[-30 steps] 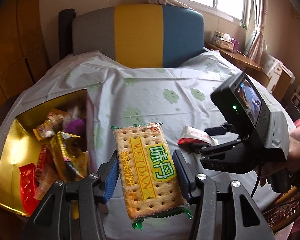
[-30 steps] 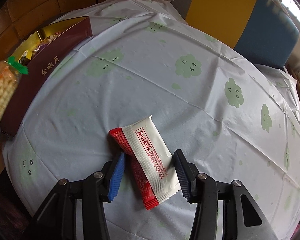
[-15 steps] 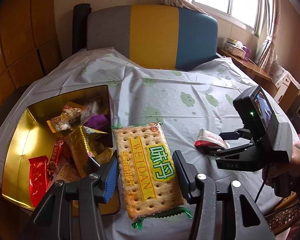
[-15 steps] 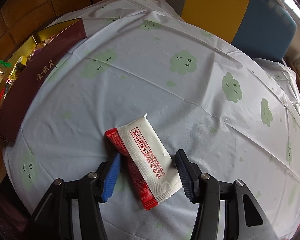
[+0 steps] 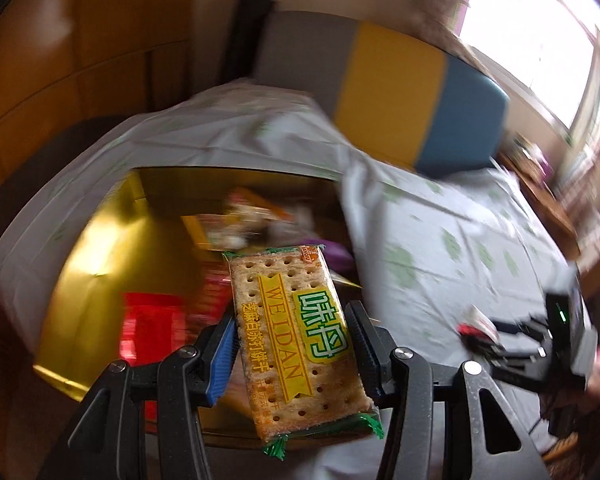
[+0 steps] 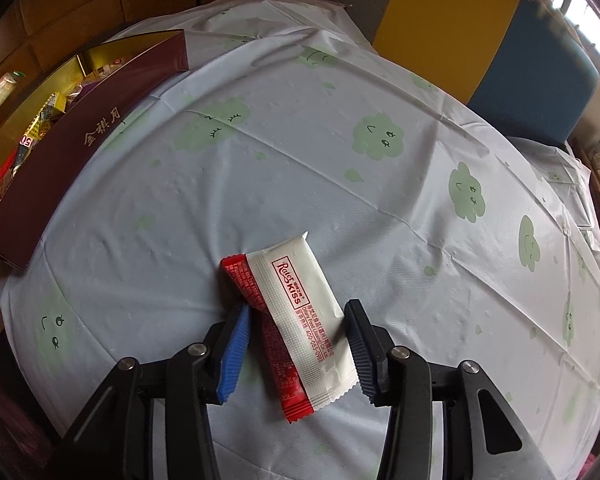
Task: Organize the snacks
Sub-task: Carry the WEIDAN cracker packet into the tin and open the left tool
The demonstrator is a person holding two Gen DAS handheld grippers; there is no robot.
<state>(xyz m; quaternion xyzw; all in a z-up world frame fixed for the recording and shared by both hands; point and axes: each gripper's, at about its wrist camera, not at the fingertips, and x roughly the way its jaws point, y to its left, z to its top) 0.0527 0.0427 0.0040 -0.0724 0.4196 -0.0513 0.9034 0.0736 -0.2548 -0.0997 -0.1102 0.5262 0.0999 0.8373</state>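
My left gripper point(image 5: 292, 346) is shut on a WEIDAN cracker pack point(image 5: 296, 336) and holds it above the near right part of the gold box point(image 5: 88, 264), which holds several wrapped snacks. The view is blurred. My right gripper point(image 6: 298, 344) is open, its fingers on either side of a white and red Roles Kiss packet point(image 6: 300, 316) that lies flat on the tablecloth. The same box point(image 6: 80, 136), with its maroon outer wall, shows at the far left of the right wrist view. The right gripper point(image 5: 512, 340) also shows at the right of the left wrist view.
The table point(image 6: 340, 160) has a white cloth with green cloud prints. A grey, yellow and blue chair back point(image 5: 396, 92) stands behind it. A wooden wall point(image 5: 80, 60) is at the left and a window point(image 5: 540, 32) at the upper right.
My left gripper has swung left with the cracker pack, from over the cloth to over the box. My right gripper has stayed open around the packet and has edged a little closer.
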